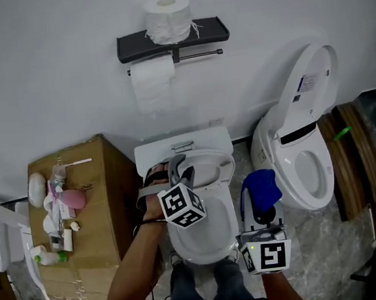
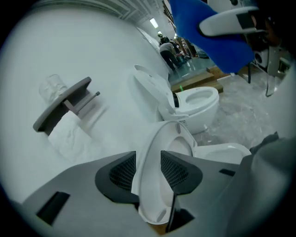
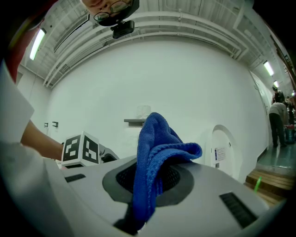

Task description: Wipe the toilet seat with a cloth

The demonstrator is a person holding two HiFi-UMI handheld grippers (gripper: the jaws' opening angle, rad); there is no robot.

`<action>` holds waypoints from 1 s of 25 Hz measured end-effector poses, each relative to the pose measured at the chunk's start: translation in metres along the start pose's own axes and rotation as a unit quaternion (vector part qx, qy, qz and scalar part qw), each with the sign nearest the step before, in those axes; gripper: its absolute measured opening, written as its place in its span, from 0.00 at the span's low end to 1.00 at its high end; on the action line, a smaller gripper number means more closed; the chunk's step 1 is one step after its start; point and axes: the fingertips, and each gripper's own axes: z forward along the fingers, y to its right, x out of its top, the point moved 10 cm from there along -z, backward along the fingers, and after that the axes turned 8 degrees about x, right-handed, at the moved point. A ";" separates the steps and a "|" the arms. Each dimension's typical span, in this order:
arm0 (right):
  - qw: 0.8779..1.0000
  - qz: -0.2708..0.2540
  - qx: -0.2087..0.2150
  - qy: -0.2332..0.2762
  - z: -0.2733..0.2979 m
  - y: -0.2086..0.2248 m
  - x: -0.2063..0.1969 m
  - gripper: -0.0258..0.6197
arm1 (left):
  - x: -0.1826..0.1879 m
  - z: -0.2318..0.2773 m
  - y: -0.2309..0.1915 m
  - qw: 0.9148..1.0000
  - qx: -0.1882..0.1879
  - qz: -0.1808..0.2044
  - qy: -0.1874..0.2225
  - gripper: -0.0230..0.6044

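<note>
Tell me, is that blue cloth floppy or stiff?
Probably floppy: the blue cloth folds and droops over where the right gripper pinches it. Likely light, since a small pinch holds it up. Its knitted loops look grippy, not slippery.

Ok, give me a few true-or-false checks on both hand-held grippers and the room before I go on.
1. The right hand-held gripper is shut on the blue cloth. True.
2. The left hand-held gripper is shut and empty. False: its jaws stand apart with the toilet seat between them.
3. The lid of the right-hand toilet is down. False: it stands up.
4. A paper roll sits on the wall shelf. True.
</note>
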 end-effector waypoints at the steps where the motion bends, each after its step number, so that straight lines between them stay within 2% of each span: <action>1: 1.000 0.000 -0.003 -0.001 -0.001 0.003 -0.001 0.13 | 0.001 0.006 0.003 1.000 -0.005 0.016 -0.008 0.32; 5: 1.000 0.002 -0.008 -0.004 -0.004 0.013 -0.005 0.13 | 0.000 0.017 0.010 0.999 -0.013 0.046 -0.025 0.33; 17: 1.000 0.008 0.002 -0.006 -0.009 0.013 -0.012 0.13 | 0.003 -0.009 0.025 0.999 -0.016 0.026 -0.014 0.30; 25: 1.000 0.007 0.030 0.003 -0.035 0.012 -0.014 0.13 | 0.007 -0.050 0.060 1.000 -0.014 0.007 -0.020 0.26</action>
